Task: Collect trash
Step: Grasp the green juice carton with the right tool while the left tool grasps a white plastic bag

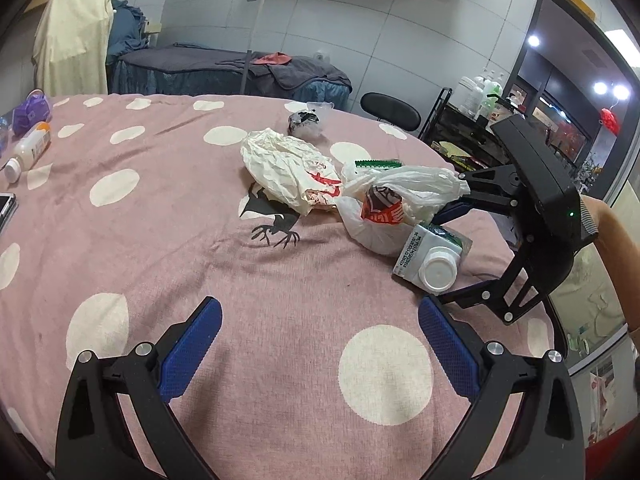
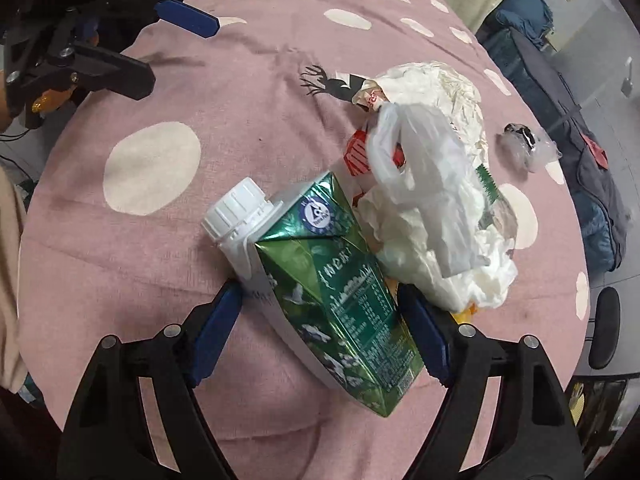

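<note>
Green carton [image 2: 332,292] lying on its side near surface [image 2: 152,264] edge against bagged trash [image 2: 432,216], straddled by right gripper [image 2: 320,320] jaws, contact unclear; left gripper [image 1: 320,344] jaws wide, empty.

Left gripper [image 1: 320,344] jaws spread; right gripper [image 2: 320,328] jaws seemingly unclamped.

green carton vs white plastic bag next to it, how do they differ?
The green carton is rigid and boxy with a white screw cap; the white plastic bag is soft and crumpled, handles loose. The carton lies on its side between the right gripper fingers; the bag lies outside them. Both rest on the pink spotted cloth, touching each other.
</note>
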Available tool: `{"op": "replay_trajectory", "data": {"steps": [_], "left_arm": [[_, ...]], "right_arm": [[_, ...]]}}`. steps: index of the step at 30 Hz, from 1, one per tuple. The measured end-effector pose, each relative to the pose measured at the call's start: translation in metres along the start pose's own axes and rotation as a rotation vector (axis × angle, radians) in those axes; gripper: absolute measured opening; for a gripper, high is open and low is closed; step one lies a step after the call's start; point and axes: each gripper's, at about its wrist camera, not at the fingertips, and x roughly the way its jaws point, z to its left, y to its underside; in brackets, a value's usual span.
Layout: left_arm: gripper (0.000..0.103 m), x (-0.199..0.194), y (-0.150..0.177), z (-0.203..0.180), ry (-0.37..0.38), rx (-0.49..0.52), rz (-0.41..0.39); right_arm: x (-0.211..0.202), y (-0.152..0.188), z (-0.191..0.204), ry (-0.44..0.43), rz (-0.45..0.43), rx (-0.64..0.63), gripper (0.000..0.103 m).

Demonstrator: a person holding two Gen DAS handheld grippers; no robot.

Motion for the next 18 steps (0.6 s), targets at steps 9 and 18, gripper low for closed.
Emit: {"op": "replay_trajectory", "data": {"steps": [9,18], "left_arm": [[0.097,0.004,-0.001,-0.002,-0.007,0.015,0.003],[0.097,0.022,-0.019,-0.028,0.021,0.089,-0.018]], "right_arm": [[-0.024,0.009,-0.002,0.097,-0.134,0.208,0.066],[-0.106,0.052,0.015,0.208,-0.431,0.499,0.06]]}}
